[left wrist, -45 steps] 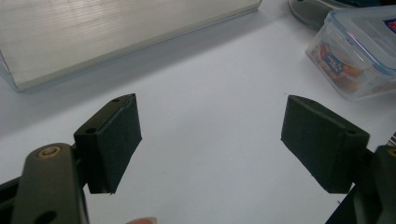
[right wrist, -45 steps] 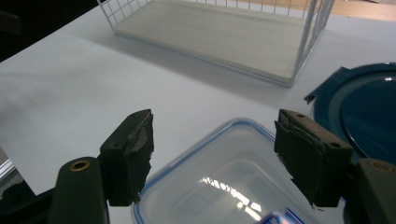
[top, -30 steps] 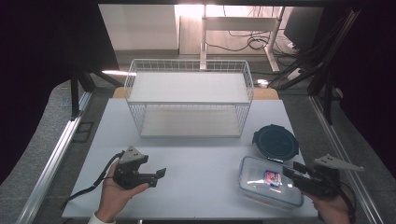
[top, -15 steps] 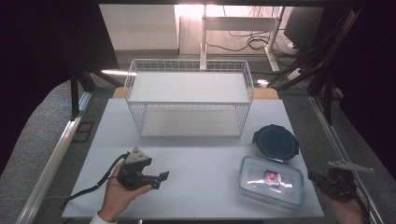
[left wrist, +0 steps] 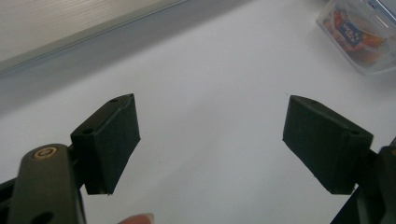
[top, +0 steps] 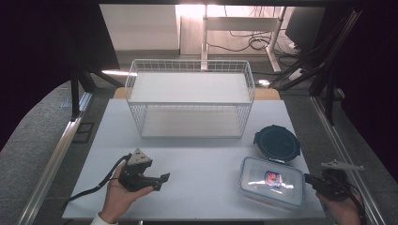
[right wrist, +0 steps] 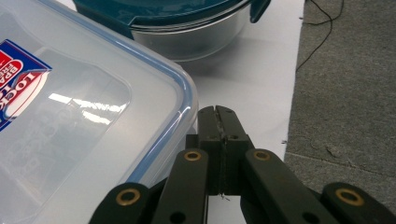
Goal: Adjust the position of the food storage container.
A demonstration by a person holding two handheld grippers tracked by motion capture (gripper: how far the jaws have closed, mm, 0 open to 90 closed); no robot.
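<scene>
A clear rectangular food box (top: 271, 182) with a blue-rimmed lid and a red label lies at the table's front right; its corner (right wrist: 93, 102) is close in the right gripper view. My right gripper (top: 309, 178) sits just off the box's right end, jaws pressed together on nothing (right wrist: 219, 116). A round dark-lidded glass container (top: 276, 142) stands behind the box and shows as (right wrist: 187, 23). My left gripper (top: 162, 180) is held over the front left of the table, open with nothing between its jaws (left wrist: 210, 135); the box (left wrist: 362, 37) lies far off.
A white wire basket shelf (top: 190, 101) stands at the back middle of the white table (top: 202, 159). The table's right edge runs beside my right gripper, with grey floor (right wrist: 350, 93) beyond. A cable (top: 101, 180) trails from the left gripper.
My right gripper has pulled back from over the box to its right end near the table edge. The left gripper shifted slightly right and toward the front.
</scene>
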